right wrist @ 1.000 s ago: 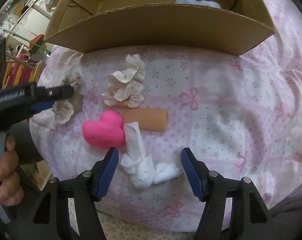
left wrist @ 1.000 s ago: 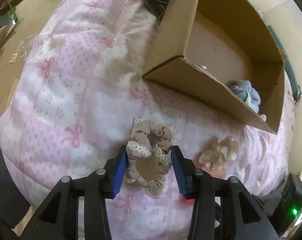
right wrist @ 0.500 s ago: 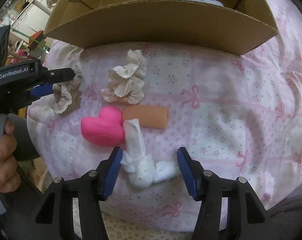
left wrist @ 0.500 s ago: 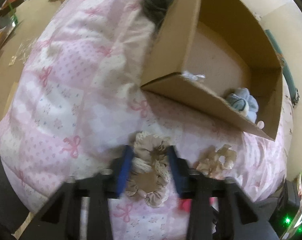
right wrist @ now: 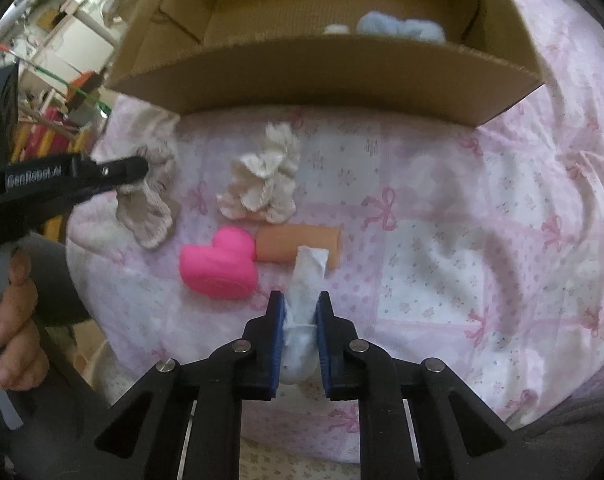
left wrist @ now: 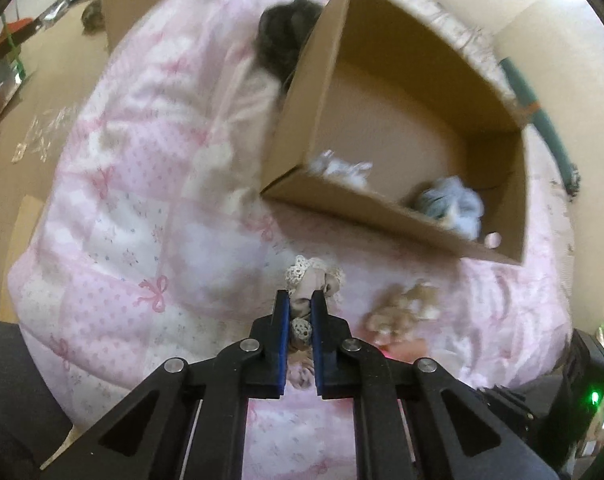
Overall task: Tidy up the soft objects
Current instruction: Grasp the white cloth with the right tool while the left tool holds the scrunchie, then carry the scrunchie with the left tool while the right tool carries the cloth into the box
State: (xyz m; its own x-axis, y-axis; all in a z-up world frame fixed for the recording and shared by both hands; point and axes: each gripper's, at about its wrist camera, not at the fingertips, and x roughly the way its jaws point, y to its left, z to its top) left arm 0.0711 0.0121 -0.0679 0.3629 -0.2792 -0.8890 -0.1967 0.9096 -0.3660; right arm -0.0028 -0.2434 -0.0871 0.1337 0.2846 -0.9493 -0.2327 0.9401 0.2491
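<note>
My left gripper (left wrist: 300,300) is shut on a beige lace-trimmed scrunchie (left wrist: 312,276) and holds it slightly above the pink quilt (left wrist: 122,200). The right wrist view shows the same left gripper (right wrist: 138,166) with the scrunchie (right wrist: 150,208) dangling from it. My right gripper (right wrist: 300,300) has its jaws closing, and its pads press a white rolled cloth (right wrist: 308,276) lying on the quilt. Beside it lie a pink heart-shaped soft toy (right wrist: 218,264), a tan foam cylinder (right wrist: 298,244) and a cream scrunchie (right wrist: 266,180). Behind them, an open cardboard box (right wrist: 322,72) holds a light blue scrunchie (right wrist: 398,26).
A dark fabric bundle (left wrist: 282,36) sits on the quilt behind the box's far left corner. A small white item (left wrist: 342,168) lies inside the box near its front wall. The quilt drops off to a brown floor (left wrist: 30,92) at left. A person's hand (right wrist: 14,312) grips the left handle.
The left jaws closed on the beige scrunchie and lifted it off the quilt. The right jaws narrowed from wide apart until they pinch the white cloth.
</note>
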